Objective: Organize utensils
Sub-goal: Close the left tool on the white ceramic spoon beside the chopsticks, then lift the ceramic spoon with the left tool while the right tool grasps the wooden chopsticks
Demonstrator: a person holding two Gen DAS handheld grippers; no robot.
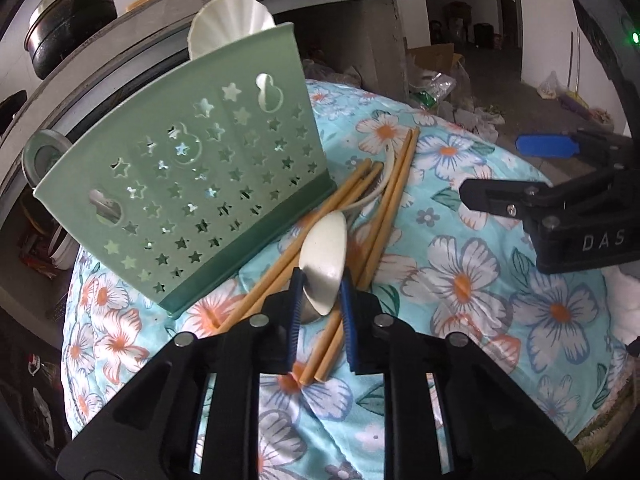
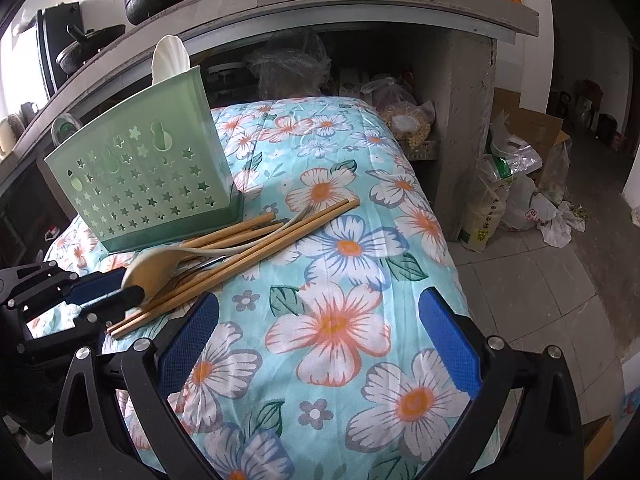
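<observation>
left claw (image 1: 322, 300): pinching cream spoon (image 1: 325, 264) | right claw (image 2: 318, 348): spread wide, holding nothing | chopsticks (image 1: 384, 216) crowding spoon | green holder (image 1: 180, 172) far left

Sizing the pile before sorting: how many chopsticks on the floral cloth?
4 chopsticks. One pair lies side by side, angled toward the far right; the other pair sits by the green holder. The spoon lies over them, so more may be hidden.
</observation>
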